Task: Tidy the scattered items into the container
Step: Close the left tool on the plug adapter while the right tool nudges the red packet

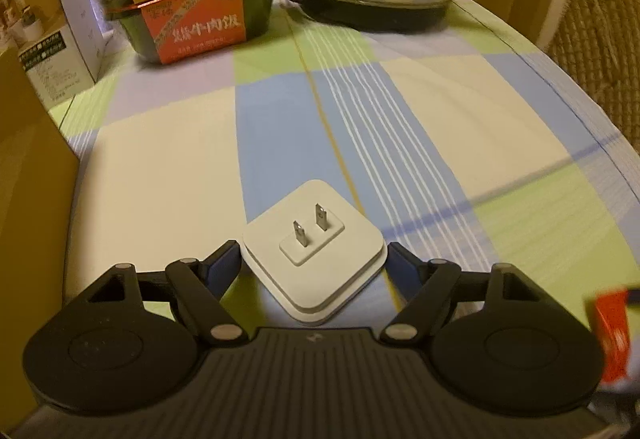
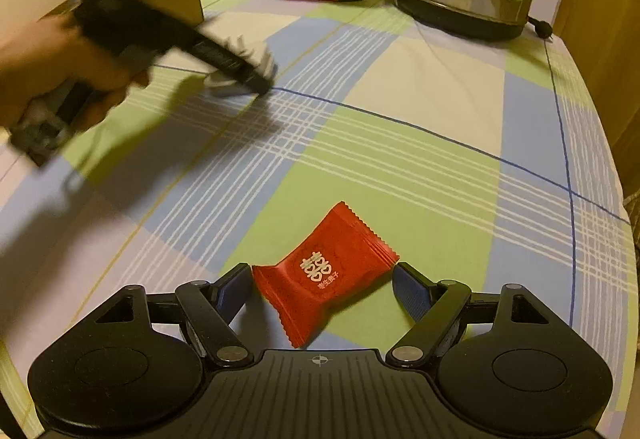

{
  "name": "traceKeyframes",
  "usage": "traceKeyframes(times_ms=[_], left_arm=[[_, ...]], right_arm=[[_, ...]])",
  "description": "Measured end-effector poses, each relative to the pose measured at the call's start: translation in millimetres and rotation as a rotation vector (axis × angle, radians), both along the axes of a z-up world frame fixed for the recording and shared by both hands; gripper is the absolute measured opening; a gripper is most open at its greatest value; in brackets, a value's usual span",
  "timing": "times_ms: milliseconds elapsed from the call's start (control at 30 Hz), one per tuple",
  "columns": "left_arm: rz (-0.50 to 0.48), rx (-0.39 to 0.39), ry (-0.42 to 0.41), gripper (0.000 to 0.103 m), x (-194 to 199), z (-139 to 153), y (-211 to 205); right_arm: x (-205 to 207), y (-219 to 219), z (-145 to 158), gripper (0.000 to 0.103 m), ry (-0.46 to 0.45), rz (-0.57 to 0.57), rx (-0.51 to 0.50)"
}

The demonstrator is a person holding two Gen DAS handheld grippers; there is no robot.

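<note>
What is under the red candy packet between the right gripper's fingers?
The red candy packet lies flat on the checked tablecloth, over a green square. Whatever is directly beneath it is covered. The right gripper straddles it, fingers apart.

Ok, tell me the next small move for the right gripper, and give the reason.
Probably close the right gripper on the red candy packet. The packet lies on the tablecloth between the two fingers, and the right finger does not yet touch it, so nothing is gripped. The left gripper likewise frames the white plug adapter.
</note>
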State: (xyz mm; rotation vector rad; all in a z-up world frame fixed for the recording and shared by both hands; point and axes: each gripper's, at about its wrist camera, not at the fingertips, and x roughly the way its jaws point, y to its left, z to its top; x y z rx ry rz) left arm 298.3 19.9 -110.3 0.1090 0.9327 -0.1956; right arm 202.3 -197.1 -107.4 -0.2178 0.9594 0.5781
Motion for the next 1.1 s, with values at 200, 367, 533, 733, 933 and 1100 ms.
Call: traceKeyframes(times_ms=[200, 367, 533, 733, 933, 1100], left_arm=[[-0.068, 0.009, 0.013, 0.075, -72.3, 14.7, -4.2], [-0.048, 0.021, 0.032, 0.076, -114.2, 12.4, 0.9], [0.002, -0.001, 0.038, 0.079, -133.8, 12.4, 9.9], [0.035, -0.033, 0.043, 0.080, -139.4, 7.0, 9.6], [0.017, -0.033, 0.023, 0.080, -141.0, 6.9, 8.3], [0.036, -0.056, 0.027, 0.080, -139.4, 9.2, 9.3]], right_arm=[[-6.6, 2.5, 2.2, 0.083, 0.024, -0.025, -0.013], [-14.2, 8.1, 3.1, 0.083, 0.043, -0.054, -0.023], [-8.1, 10.5, 4.4, 0.083, 0.064, -0.144, -0.024], [1.9, 14.1, 4.5, 0.077, 0.052, -0.227, -0.017], [-4.2, 20.4, 8.6, 0.046, 0.001, -0.112, -0.072], [-11.2, 17.7, 8.3, 0.049, 0.015, -0.093, -0.109]])
